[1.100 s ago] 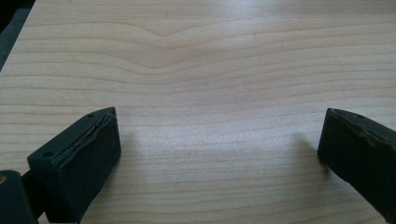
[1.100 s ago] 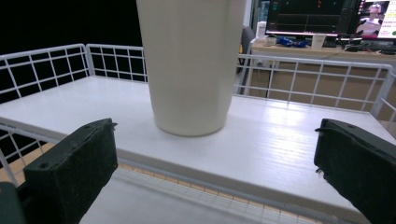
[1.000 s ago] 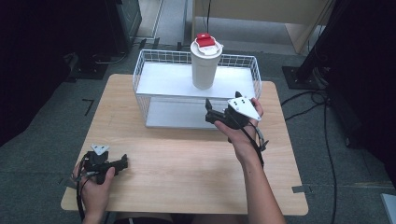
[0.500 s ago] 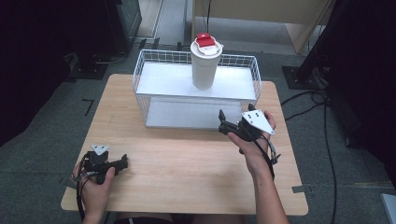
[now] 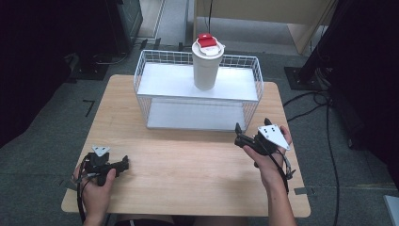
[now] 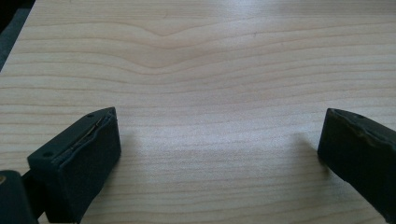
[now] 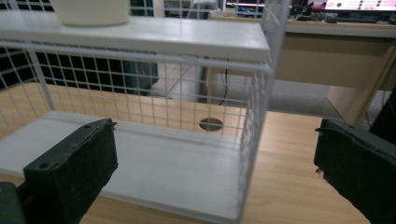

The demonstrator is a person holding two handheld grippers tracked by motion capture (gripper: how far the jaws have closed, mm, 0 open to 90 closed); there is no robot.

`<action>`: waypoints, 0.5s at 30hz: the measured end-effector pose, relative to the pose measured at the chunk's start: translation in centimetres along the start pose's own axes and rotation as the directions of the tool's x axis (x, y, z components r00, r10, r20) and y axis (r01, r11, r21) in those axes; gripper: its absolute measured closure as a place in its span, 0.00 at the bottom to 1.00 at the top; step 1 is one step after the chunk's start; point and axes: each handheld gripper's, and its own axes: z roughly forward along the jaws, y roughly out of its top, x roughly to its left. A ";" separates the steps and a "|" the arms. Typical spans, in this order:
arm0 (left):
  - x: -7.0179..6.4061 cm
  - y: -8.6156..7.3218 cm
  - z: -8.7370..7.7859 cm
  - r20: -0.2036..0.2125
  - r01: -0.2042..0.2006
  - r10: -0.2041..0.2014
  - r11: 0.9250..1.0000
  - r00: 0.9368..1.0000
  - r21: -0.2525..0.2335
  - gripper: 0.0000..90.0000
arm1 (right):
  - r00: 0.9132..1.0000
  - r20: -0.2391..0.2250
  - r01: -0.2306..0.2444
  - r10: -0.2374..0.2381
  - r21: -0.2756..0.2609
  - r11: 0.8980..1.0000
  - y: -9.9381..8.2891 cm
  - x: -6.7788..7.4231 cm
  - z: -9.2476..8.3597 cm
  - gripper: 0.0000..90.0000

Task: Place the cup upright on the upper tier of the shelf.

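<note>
Since a second ago the right tongs (image 5: 241,136) have drawn back from the wire rack (image 5: 141,94) toward the person, from just in front of the cup (image 5: 207,66) out to the table (image 5: 188,165) at about 4 o'clock from the rack's front corner. They now sit apart from the rack, jaws spread wide with nothing between them; in the right gripper view the right tongs (image 7: 210,172) frame the rack's (image 7: 261,116) near corner and lower shelf. The white cup with its red-topped lid stands upright on the rack's upper shelf, at 12 o'clock on the table, well apart from both tongs. The left tongs (image 5: 123,165) have stayed at 7 o'clock near the table's front edge, held in the person's left hand (image 5: 96,188). In the left gripper view the left tongs (image 6: 217,154) gape wide over bare wood (image 6: 196,70), holding nothing
</note>
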 end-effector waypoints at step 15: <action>0.0 0.0 0.0 0.000 0.001 -0.001 1.000 1.000 -0.001 0.00 | 0.994 0.097 -0.059 0.051 0.091 0.994 -5.0 -3.7 -1.6 0.00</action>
